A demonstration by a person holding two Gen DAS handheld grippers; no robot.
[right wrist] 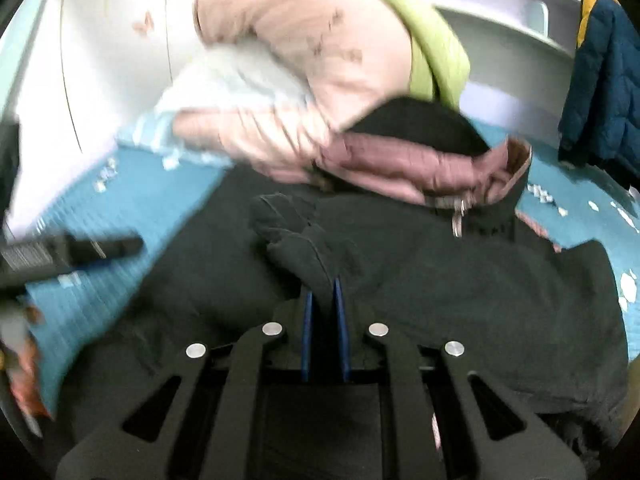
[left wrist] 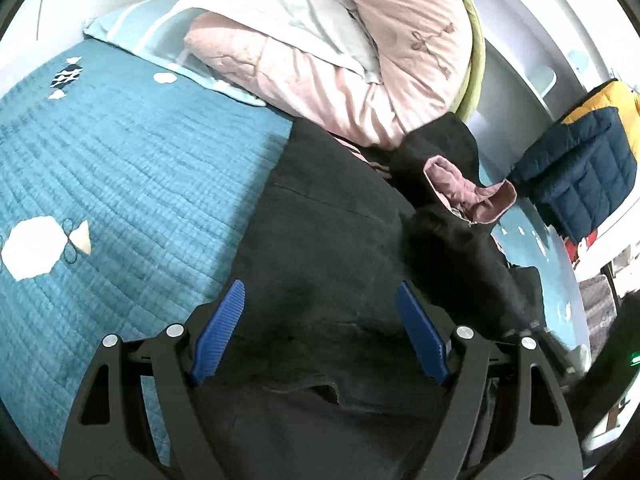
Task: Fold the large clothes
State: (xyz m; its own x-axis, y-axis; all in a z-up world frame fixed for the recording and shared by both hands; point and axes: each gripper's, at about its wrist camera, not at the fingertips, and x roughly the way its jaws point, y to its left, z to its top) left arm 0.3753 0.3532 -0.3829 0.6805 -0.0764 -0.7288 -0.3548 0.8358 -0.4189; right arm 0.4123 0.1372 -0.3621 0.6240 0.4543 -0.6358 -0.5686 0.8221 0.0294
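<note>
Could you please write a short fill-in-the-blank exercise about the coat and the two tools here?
1. The left tool hovers over the black coat with its jaws ____.
2. The right tool is shut on a fold of the ____ coat.
3. The coat's lining is ____.
4. The coat lies on a ____ quilt.

Missing words: open; black; pink; blue

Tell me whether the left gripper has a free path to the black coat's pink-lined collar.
Probably yes. The left gripper hangs open above the black coat, and only flat coat fabric lies between it and the collar. The right gripper is shut on a coat fold elsewhere.
</note>
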